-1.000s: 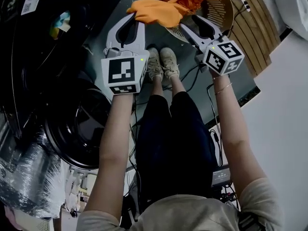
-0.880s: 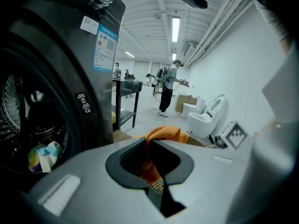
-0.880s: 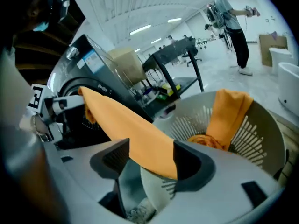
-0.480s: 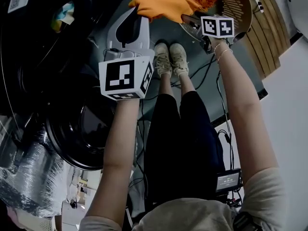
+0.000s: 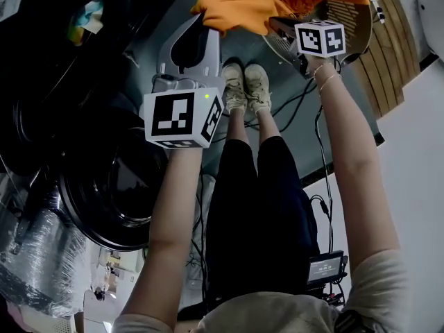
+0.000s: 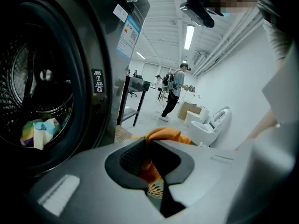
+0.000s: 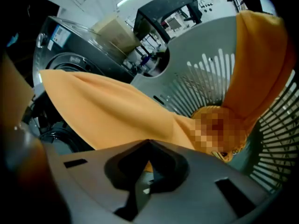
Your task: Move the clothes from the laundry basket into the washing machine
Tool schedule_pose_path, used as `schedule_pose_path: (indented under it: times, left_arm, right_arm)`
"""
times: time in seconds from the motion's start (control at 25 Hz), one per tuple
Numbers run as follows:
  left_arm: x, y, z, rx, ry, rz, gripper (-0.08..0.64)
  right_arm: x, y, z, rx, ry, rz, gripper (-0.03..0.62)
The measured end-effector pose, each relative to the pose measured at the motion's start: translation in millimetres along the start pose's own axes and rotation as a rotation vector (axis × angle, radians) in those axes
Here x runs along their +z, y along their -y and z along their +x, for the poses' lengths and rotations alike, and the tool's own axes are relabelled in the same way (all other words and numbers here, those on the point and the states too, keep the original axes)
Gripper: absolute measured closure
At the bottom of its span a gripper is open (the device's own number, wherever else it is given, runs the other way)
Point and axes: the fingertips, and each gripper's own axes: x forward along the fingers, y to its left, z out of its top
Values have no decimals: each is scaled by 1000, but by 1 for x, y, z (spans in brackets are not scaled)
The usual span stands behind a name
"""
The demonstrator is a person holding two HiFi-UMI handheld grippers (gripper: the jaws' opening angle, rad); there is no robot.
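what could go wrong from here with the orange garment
The right gripper has its jaws shut on what looks like only a thin fold of the orange garment; it may slip out when lifted.
Much of the garment lies in the laundry basket, so pulling with the left gripper too could drag or tip it.
Cables lie by the feet; stepping toward the washing machine could catch them.

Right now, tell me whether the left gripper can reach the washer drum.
Probably yes: the drum stands open beside the left gripper, nothing between; but the right gripper also holds its orange garment.
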Motion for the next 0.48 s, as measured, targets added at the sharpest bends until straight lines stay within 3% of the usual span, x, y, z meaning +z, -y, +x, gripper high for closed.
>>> schedule_pose_path:
  times: [0.12, 0.2, 0.24, 0.28, 0.32, 0.48]
  left_arm:
    - [4, 2, -5, 0, 10, -21, 526]
    - [11, 5, -10, -4, 26, -18, 526]
    - [13, 6, -12, 0, 27, -15, 526]
    - [14, 5, -13, 6, 25, -12, 526]
    - [14, 5, -14, 14, 23, -12, 526]
    - [14, -1, -16, 37, 22, -19, 526]
  right_arm:
    - [9, 0, -21, -26, 82, -28, 586]
    - [6, 11, -25, -83, 74, -49, 583]
    - [3, 17, -23, -103, 53, -54, 554]
    - [1, 21, -19, -111, 33, -56, 445]
    - [-1, 24, -15, -110, 18, -56, 383]
    - [-1, 28, 5, -96, -5, -108, 323]
